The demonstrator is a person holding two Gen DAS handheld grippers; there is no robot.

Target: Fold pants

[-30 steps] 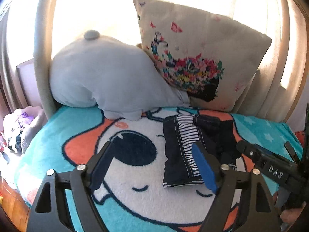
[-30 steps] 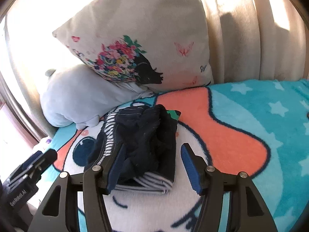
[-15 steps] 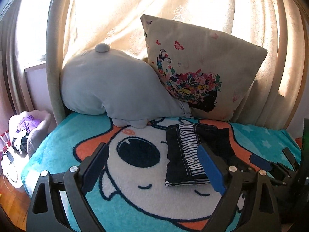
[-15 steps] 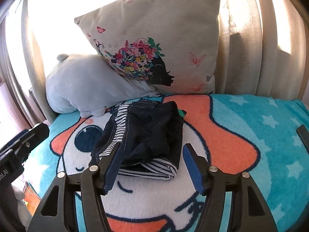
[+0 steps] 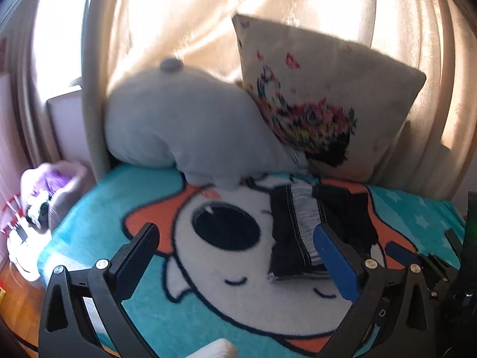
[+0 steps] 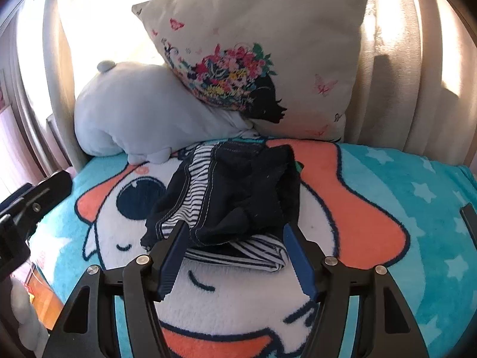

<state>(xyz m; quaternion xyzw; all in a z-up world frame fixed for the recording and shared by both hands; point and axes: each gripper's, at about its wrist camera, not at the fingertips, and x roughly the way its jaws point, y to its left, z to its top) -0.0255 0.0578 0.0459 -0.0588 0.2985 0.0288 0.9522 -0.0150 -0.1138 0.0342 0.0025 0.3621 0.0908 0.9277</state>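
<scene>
- Since the earlier frames both grippers have drawn back from the bed: in each view the cushions and curtain now fill more of the upper field, and the pants sit slightly farther from the fingers.
- Pants (image 6: 229,197): dark navy with striped lining showing, folded into a compact bundle, lying on the white face area of the cartoon blanket (image 6: 402,197), just in front of the cushions.
- Right gripper (image 6: 235,256): jaws spread apart, nothing between them. The bundle's near edge lies just beyond the fingertips and roughly centred on the gap; contact is not evident.
- Left gripper (image 5: 235,259): jaws wide apart, holding nothing. In this view the pants (image 5: 301,232) lie ahead and toward its right finger, partly hidden behind the blue pad (image 5: 337,265). This view is motion-blurred.
- Grey plush cushion (image 6: 140,119) rests against the floral pillow (image 6: 268,56) at the back of the bed; its lower edge lies near the far end of the bundle.
- Beige curtain (image 5: 184,18) hangs behind both cushions, backlit.
- Left gripper body is visible at the left edge of the right wrist view, well apart from the bundle.
- Pile of purple and white items (image 5: 47,188) sits off the bed's left side; detail unclear.
</scene>
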